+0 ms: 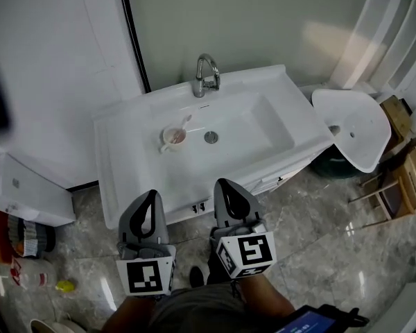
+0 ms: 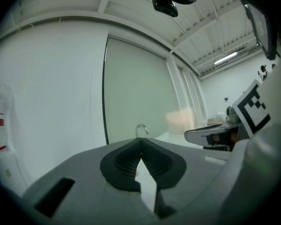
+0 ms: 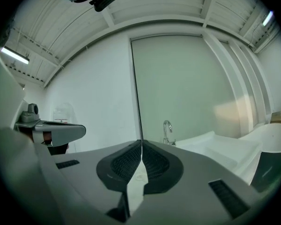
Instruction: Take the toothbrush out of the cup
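A small white cup (image 1: 172,139) stands in the white sink basin (image 1: 246,141), left of the drain. A toothbrush (image 1: 184,125) leans out of it toward the tap. My left gripper (image 1: 150,194) and right gripper (image 1: 222,183) hover side by side just in front of the vanity's near edge, both pointing at the sink. Each is shut with its pads together and nothing between them. In the left gripper view the tips (image 2: 141,139) meet below the chrome tap (image 2: 141,130). The right gripper (image 3: 141,142) also shows closed pads, with the tap (image 3: 167,131) to their right.
The chrome tap (image 1: 206,75) rises at the back of the vanity (image 1: 121,161). A white stool (image 1: 353,127) and wooden items stand at the right. A white box (image 1: 24,189), bottles and a yellow object (image 1: 64,286) lie on the marble floor at the left.
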Demonstrator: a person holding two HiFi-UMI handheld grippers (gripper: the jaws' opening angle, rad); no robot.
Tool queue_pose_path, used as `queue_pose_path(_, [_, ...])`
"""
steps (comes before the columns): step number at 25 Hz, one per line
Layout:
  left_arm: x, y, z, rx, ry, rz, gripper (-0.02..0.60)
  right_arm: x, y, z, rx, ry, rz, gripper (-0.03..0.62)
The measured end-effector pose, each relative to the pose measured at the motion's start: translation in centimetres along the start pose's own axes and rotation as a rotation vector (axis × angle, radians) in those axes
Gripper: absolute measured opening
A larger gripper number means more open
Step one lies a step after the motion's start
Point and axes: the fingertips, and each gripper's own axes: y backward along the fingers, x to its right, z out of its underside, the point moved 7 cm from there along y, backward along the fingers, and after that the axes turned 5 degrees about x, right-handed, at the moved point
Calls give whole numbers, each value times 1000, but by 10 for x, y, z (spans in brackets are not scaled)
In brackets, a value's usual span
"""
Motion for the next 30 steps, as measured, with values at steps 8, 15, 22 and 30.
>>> queue_pose_path(8, [3, -90, 14, -73, -47, -56, 11, 69, -77, 21, -53, -78, -45, 15])
queue_pose_path(15, [-3, -135, -11, -68, -111, -147, 11, 101, -138, -2, -15, -102, -135, 15])
queue_pose_path(22, [-19, -149, -21, -45, -136, -228, 11, 105, -174, -18, 14, -94, -199, 15])
queue_pose_path(30, [-41, -165, -4, -77, -65, -252, 11, 94, -207, -6, -22, -63, -227, 15])
